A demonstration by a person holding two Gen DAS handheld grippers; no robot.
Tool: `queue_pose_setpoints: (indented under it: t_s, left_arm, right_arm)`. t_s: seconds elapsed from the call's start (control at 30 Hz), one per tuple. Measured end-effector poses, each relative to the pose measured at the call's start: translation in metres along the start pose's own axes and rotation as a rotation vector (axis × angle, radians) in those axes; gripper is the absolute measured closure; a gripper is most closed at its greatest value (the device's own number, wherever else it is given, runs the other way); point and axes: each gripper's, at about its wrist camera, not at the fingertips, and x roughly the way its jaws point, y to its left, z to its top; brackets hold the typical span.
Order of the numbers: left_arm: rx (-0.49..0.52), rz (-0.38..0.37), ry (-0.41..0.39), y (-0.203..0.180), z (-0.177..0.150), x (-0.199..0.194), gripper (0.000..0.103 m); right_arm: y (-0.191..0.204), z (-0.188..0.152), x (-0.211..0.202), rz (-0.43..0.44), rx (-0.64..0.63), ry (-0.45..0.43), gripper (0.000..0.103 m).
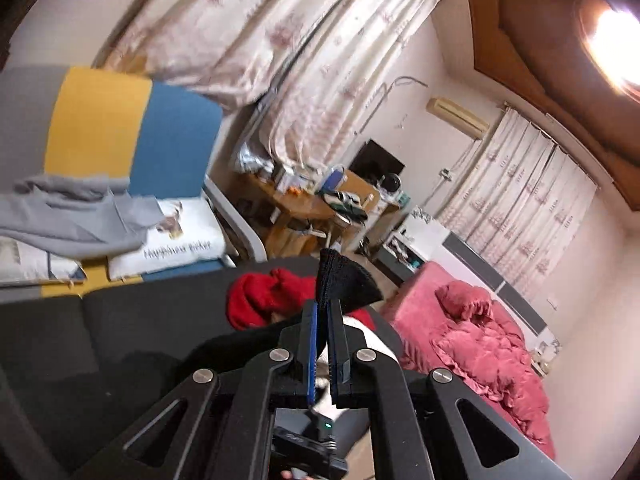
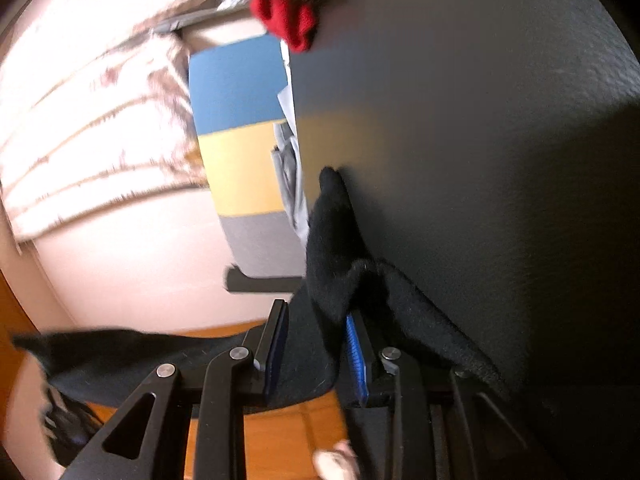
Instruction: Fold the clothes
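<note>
Left gripper (image 1: 323, 308) has its jaws clamped on a black knitted garment (image 1: 344, 280), lifted above the dark grey worktop (image 1: 120, 320). Right gripper (image 2: 316, 320) has its jaws apart, black cloth draped over the right-hand finger (image 2: 357, 344). A red knitted garment (image 1: 264, 292) lies heaped on the worktop's far side.

Sofa (image 1: 132, 120) behind the table (image 1: 120, 320), garment heap (image 1: 264, 292) on the table, bed (image 1: 480, 340) to its right
</note>
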Motion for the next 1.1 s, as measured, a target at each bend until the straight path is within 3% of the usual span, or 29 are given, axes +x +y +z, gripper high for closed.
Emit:
queue_pose_setpoints:
  t_s: [0.17, 0.27, 0.33, 0.43, 0.6, 0.7, 0.77, 0.83, 0.97, 1.1]
  left_arm:
    - [-0.018, 0.109, -0.076, 0.047, -0.006, -0.039, 0.098]
    - [-0.042, 0.22, -0.122, 0.094, -0.033, -0.064, 0.098]
    - [-0.068, 0.35, -0.121, 0.134, -0.068, -0.073, 0.098]
    - [-0.192, 0.528, -0.066, 0.2, -0.131, -0.078, 0.098]
    - [-0.417, 0.631, -0.047, 0.265, -0.225, -0.099, 0.098]
    - [-0.47, 0.585, -0.088, 0.269, -0.233, -0.106, 0.098]
    - [-0.506, 0.554, -0.115, 0.272, -0.238, -0.111, 0.098]
    - [-0.541, 0.522, -0.142, 0.275, -0.243, -0.116, 0.098]
    - [-0.611, 0.459, -0.197, 0.282, -0.253, -0.126, 0.098]
    - [-0.665, 0.378, -0.278, 0.279, -0.257, -0.14, 0.098]
  right_arm:
    - [-0.003, 0.002, -0.009, 0.056, 0.049, -0.058, 0.074]
    - [0.002, 0.004, -0.013, 0.038, 0.01, -0.087, 0.074]
    - [0.003, 0.005, -0.019, 0.027, -0.005, -0.086, 0.074]
    - [0.006, 0.002, -0.033, -0.067, -0.096, -0.039, 0.073]
    - [0.037, -0.013, -0.046, -0.273, -0.384, -0.012, 0.07]
    - [0.054, -0.021, -0.048, -0.413, -0.562, -0.013, 0.07]
    - [0.062, -0.031, -0.043, -0.475, -0.662, 0.046, 0.07]
    - [0.072, -0.046, -0.028, -0.576, -0.814, 0.118, 0.07]
    - [0.071, -0.082, -0.001, -0.791, -1.151, 0.159, 0.07]
    - [0.06, -0.089, 0.014, -0.867, -1.248, 0.162, 0.07]
